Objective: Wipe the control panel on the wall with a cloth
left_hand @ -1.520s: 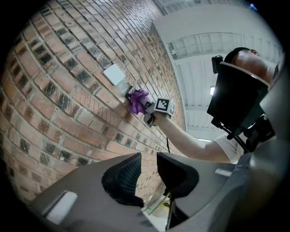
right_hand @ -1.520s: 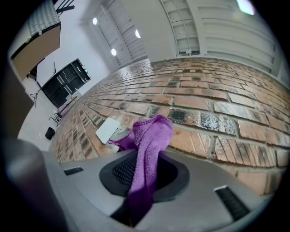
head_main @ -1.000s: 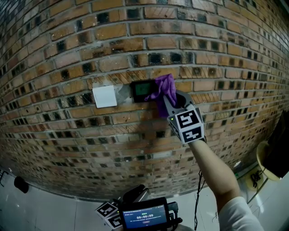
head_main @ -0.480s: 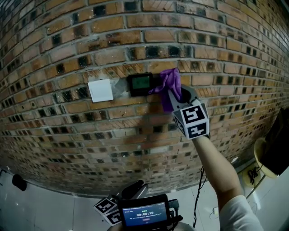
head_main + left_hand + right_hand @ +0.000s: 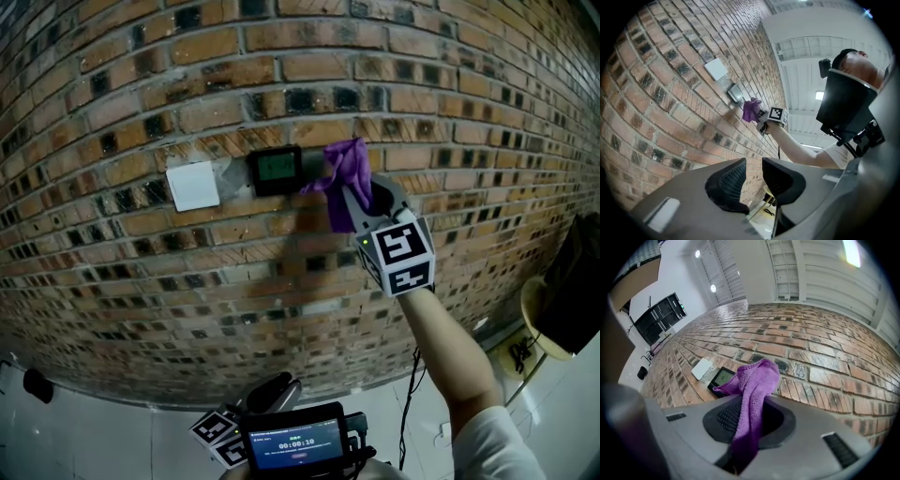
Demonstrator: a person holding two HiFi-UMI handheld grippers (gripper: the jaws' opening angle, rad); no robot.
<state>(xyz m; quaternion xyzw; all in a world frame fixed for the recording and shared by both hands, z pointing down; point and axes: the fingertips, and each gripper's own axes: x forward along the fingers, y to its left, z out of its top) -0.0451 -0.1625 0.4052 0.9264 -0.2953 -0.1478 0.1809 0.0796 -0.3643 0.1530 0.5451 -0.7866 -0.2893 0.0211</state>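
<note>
The black control panel with a green screen is set in the brick wall. My right gripper is shut on a purple cloth, which hangs against the wall and touches the panel's right edge. In the right gripper view the cloth runs up between the pads and folds over toward the control panel. My left gripper is held low, away from the wall. Its jaws stand a narrow gap apart with nothing between them. From there the cloth and panel show far off.
A white switch plate sits left of the panel. A small screen rides on the left gripper. At the right stand a dark object and a pale round one. A cable hangs below my right arm.
The cloth has slid right, from covering the panel's right part to hanging at its right edge. The whole view has shifted a little left.
</note>
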